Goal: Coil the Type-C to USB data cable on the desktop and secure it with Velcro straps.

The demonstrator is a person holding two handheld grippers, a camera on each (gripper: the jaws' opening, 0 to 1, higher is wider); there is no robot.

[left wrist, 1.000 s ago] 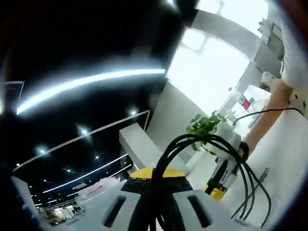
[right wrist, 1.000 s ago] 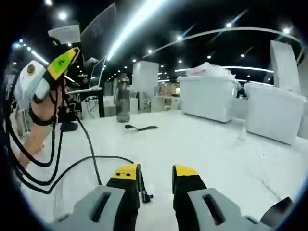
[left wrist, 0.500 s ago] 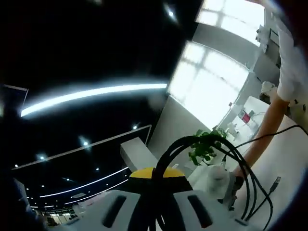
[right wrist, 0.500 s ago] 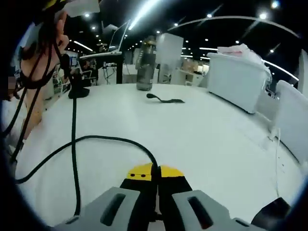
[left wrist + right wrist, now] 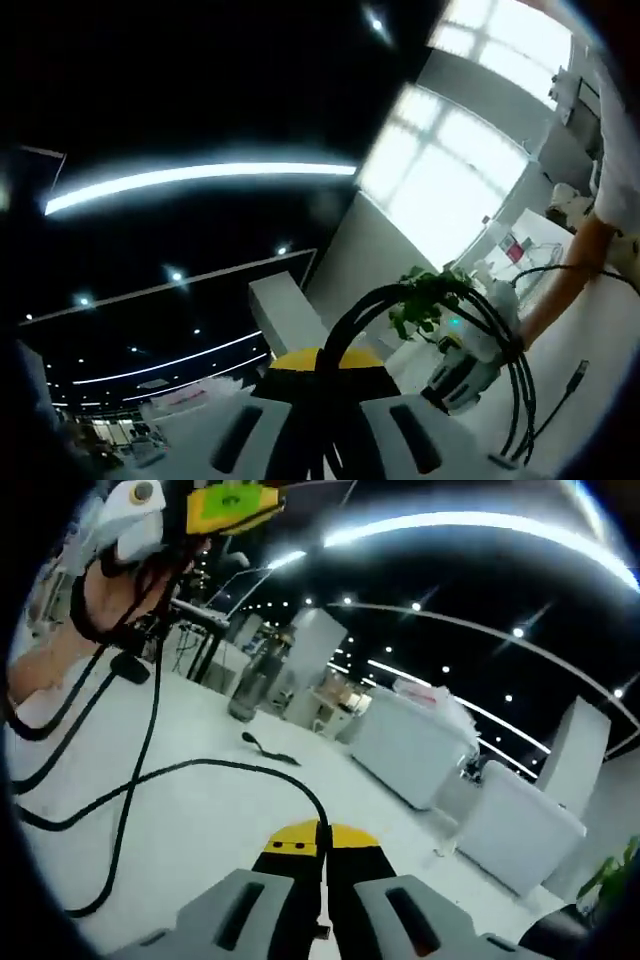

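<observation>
Several loops of the black data cable [image 5: 400,293] arch out from my left gripper [image 5: 320,362], which is shut on the bundle. The loops hang down to the right, past the white and yellow right gripper [image 5: 462,362]. A loose plug end [image 5: 578,375] dangles above the white table. In the right gripper view, my right gripper [image 5: 320,832] is shut on a free stretch of the cable [image 5: 200,767], which trails left across the table. The left gripper [image 5: 215,505] is held high at top left with loops hanging below it. A dark Velcro strap [image 5: 265,748] lies flat further back.
A grey bottle [image 5: 250,685] stands behind the strap. White bins [image 5: 410,745] line the right side of the white table [image 5: 200,820]. A small black object [image 5: 130,665] sits at the left. A person's arm [image 5: 570,285] and a green plant [image 5: 425,300] appear in the left gripper view.
My right gripper, open a second ago, closed on the cable and now stays shut on it; its view has tilted upward. The left gripper keeps holding the loops.
</observation>
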